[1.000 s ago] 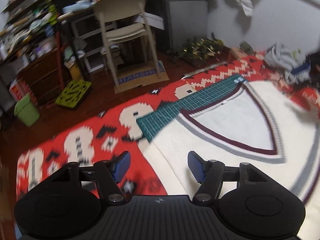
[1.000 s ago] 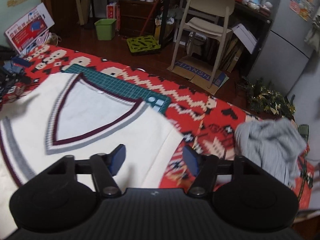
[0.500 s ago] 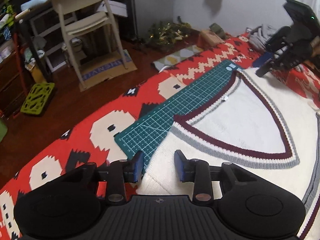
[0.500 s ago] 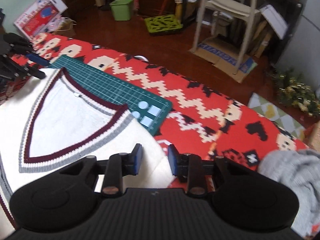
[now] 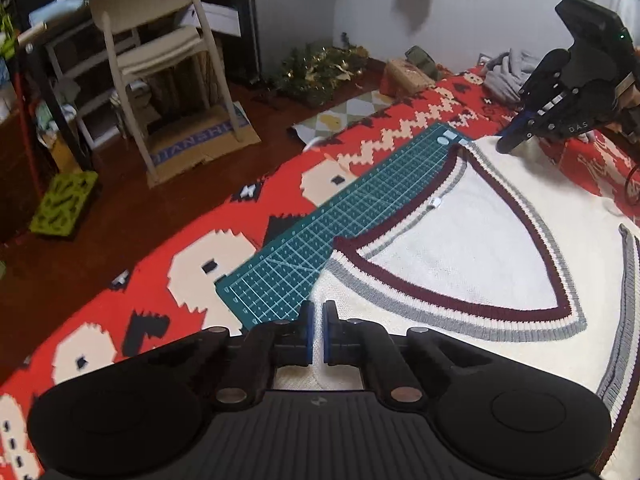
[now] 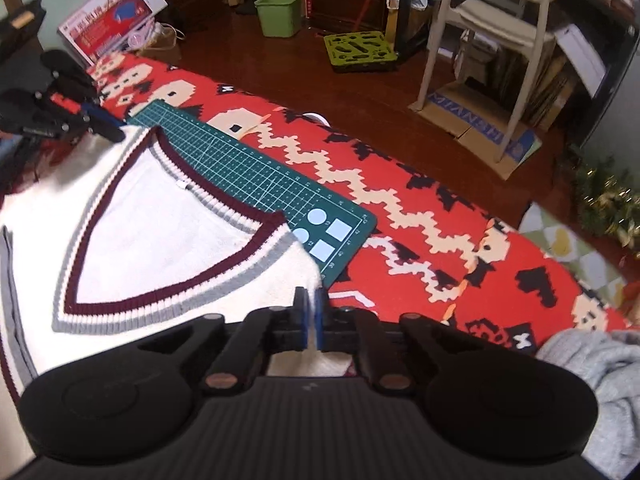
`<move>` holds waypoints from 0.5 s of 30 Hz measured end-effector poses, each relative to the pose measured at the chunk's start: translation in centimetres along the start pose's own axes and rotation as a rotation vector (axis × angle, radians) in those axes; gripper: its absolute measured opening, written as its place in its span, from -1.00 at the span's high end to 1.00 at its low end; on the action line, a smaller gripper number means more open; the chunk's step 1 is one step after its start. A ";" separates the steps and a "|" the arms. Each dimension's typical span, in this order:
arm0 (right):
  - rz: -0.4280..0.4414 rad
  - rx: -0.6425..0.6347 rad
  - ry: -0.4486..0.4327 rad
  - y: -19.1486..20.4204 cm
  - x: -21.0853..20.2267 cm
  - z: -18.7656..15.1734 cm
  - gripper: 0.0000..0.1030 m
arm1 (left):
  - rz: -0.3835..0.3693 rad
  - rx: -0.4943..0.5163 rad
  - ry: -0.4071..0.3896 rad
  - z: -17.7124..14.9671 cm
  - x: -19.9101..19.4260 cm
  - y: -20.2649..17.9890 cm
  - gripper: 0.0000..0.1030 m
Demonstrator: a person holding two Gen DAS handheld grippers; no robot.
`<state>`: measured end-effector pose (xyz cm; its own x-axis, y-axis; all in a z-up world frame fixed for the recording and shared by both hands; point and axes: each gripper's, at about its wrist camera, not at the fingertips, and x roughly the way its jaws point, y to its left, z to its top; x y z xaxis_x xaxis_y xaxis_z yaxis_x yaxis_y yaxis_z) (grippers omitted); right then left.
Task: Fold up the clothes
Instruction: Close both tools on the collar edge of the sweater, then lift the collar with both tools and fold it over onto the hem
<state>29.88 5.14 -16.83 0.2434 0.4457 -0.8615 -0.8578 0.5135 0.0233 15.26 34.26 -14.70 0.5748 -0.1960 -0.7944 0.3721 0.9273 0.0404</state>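
The left tongs [image 5: 318, 332] are closed tight on the near shoulder corner of a cream V-neck sweater vest [image 5: 460, 248]; the knit sits pinched between the blue pads. The right tongs [image 6: 311, 318] are closed in the same way on the other shoulder corner of the vest, again with cream fabric between the pads. The vest lies flat, its maroon, white and grey neck band facing up. Its upper edge lies on a green cutting mat [image 6: 256, 176], and the mat lies on a red patterned blanket [image 6: 420, 220]. Just beside the right tongs, at the right edge of that view, a grey garment [image 6: 596, 364] lies crumpled on the blanket. Farther away, on the dark wood floor, a pale chair [image 5: 160, 52] stands on flattened cardboard, and a green bin [image 6: 279, 14] stands near shelves.
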 end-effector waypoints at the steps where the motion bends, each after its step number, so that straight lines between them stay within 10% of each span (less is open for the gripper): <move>1: -0.017 -0.006 -0.008 0.4 -0.4 0.0 0.94 | 0.008 -0.005 -0.017 0.0 -0.6 -0.1 0.92; 15: -0.133 -0.035 -0.234 9.2 -14.7 -3.0 0.95 | 0.064 0.022 -0.229 -1.6 -15.2 -6.4 0.94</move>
<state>17.10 1.12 -5.44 0.4494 0.5358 -0.7148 -0.8257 0.5546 -0.1033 2.98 31.83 -3.86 0.7472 -0.2062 -0.6318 0.3439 0.9334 0.1021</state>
